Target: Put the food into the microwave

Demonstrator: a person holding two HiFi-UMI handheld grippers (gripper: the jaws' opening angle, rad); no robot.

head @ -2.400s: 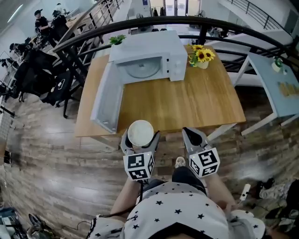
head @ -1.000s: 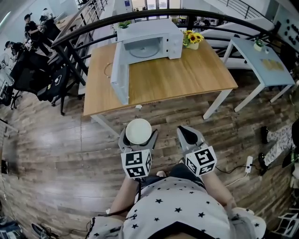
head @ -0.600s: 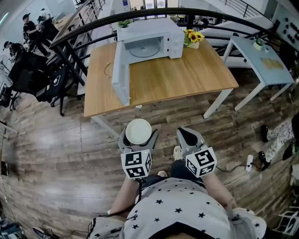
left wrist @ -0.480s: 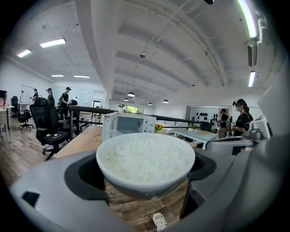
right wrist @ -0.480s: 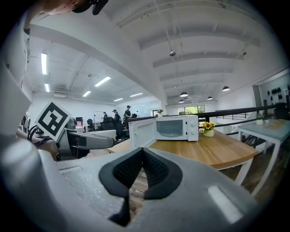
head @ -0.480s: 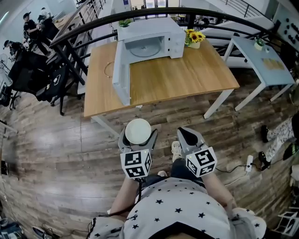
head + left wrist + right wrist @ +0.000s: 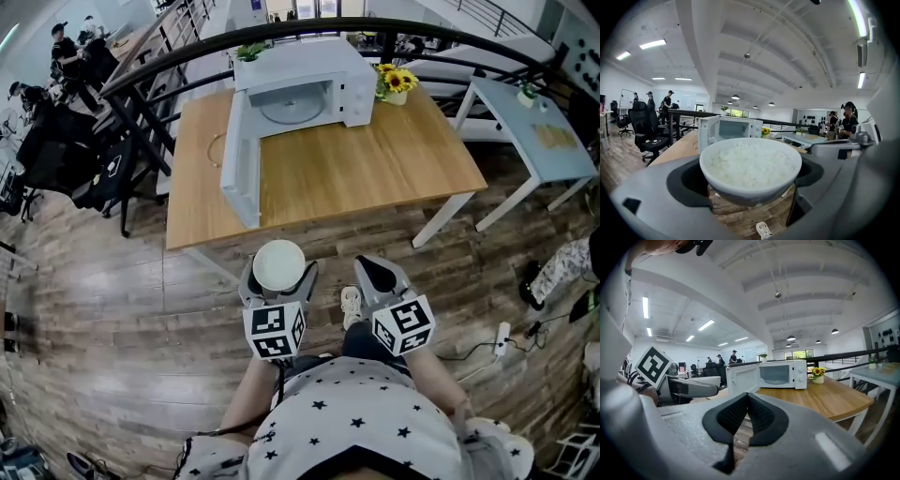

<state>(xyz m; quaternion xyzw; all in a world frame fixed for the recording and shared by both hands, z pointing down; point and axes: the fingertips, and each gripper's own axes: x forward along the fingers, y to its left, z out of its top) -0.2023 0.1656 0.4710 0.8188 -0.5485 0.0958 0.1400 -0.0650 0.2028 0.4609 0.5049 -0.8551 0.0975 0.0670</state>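
An open office loft with a plank floor (image 7: 112, 309) and a curved black railing (image 7: 375, 26) lies behind a rectangular wooden surface (image 7: 375, 178) on white legs. At its far edge stands a boxy white microwave (image 7: 309, 89), its long side running left to right and its mouth facing the person. The microwave door (image 7: 239, 173) is swung wide on its left hinge and juts toward the surface's near edge; a round glass plate shows inside the cavity. A small pot of sunflowers (image 7: 397, 82) sits just beside the microwave's right end. A pale side table (image 7: 544, 141) stands to the right, and black office chairs (image 7: 56, 159) to the left.

The left tool (image 7: 278, 274) pinches a smooth, round white bowl (image 7: 751, 178) between its dark curved jaws, rim up and level, heaped with grainy white rice (image 7: 750, 161). The bowl hangs over the floor, well apart from the surface, with bare floor and the surface's front half between it and the microwave. The right tool (image 7: 373, 270) hangs alongside, its ribbed black pads pressed together on nothing.
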